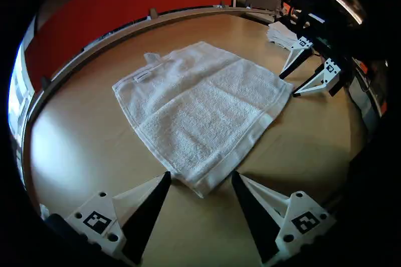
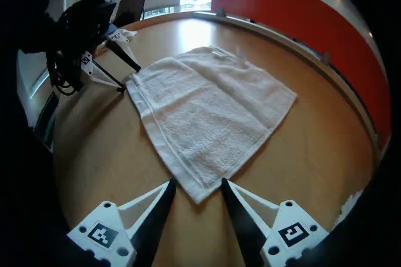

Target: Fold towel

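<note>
While towel (image 1: pixel 200 111) looks folded once, left gripper (image 1: pixel 200 173) and right gripper (image 2: pixel 198 180) both gape open at its corners, next fold pending.

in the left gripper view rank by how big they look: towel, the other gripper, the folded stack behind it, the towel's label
1. towel
2. right gripper
3. folded stack, partly hidden by that gripper
4. label
Gripper and stack sit farther off, so their true sizes are unsure.
</note>
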